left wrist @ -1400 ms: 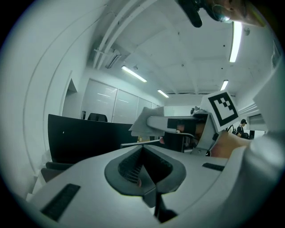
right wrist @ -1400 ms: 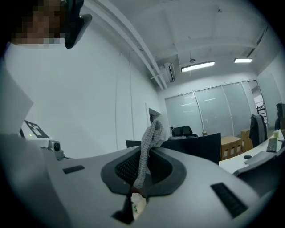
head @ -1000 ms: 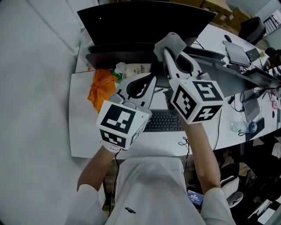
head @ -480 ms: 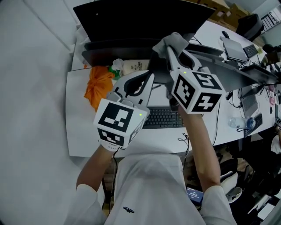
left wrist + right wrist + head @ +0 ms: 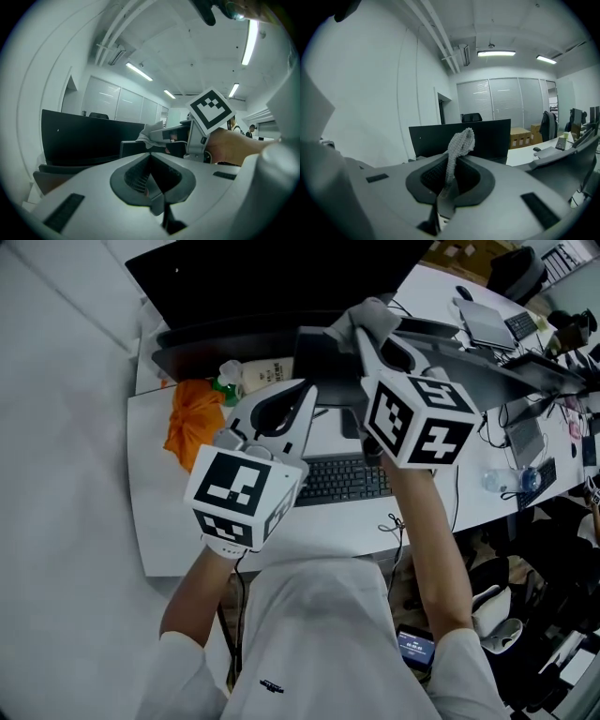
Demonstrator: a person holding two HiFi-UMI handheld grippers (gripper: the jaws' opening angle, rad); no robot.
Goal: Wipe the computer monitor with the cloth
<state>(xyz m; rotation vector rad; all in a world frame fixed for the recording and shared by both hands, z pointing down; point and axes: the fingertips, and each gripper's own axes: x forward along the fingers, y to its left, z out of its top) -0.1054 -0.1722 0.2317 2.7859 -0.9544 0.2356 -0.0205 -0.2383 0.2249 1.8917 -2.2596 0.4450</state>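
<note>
Right claw [image 5: 364,332] is clenched on the grey cloth [image 5: 373,313], and its own view confirms it: the jaws of the right claw [image 5: 448,185] pinch the cloth's [image 5: 459,140] lower end while the rest stands up as a knobbly loop in front of the black monitor [image 5: 487,133]. From the head view the cloth sits up by the lower right part of the monitor [image 5: 281,282], close in, though contact with the screen cannot be made out from here. Over to the left claw [image 5: 302,395]: its own view shows the left claw [image 5: 155,190] with jaws drawn together and nothing caught between them, pointing toward the monitor [image 5: 84,136] with the cloth [image 5: 152,132] and the right claw's marker cube [image 5: 211,110] off to its right. It hovers lower than its partner, above the white bench [image 5: 159,521]. On that bench, a dark keyboard [image 5: 342,479] lies beneath the two claws, a crumpled orange cloth [image 5: 187,423] rests toward the left side, and just beside it stands a bottle with a green cap [image 5: 228,376], tucked near the monitor's base. Both arms reach forward from a white shirt [image 5: 319,634] at the bottom of the head view.
</note>
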